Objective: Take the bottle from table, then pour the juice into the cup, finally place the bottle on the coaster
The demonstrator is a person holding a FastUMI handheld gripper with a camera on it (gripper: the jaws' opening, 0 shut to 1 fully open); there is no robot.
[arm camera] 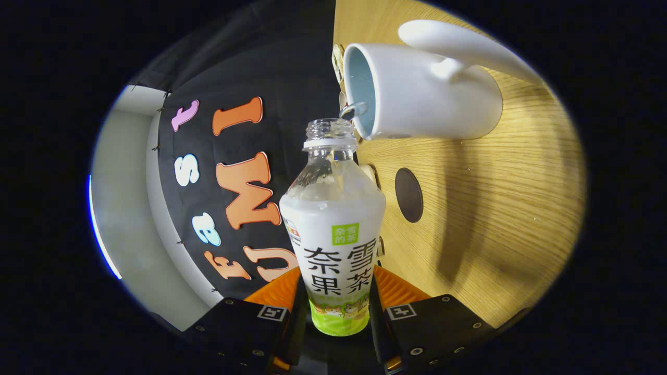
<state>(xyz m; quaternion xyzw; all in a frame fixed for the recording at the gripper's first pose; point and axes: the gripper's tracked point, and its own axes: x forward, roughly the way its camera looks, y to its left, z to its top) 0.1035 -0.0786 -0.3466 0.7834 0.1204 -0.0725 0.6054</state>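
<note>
Wood-grain table [500,219] fills the ground beyond the fingers in the gripper view, which is rolled sideways, with a dark round coaster [408,195] lying flat on it just beside the bottle's shoulder. Nothing stands between the bottle's mouth and the cup [422,91], a white mug with a pale blue inside and a thick handle. The gripper [337,312] pinches the bottle [333,224] low on its body, both fingers pressed to its sides. Uncapped, clear above a white label, it reaches toward the cup, and a thin clear stream runs from its mouth over the rim.
</note>
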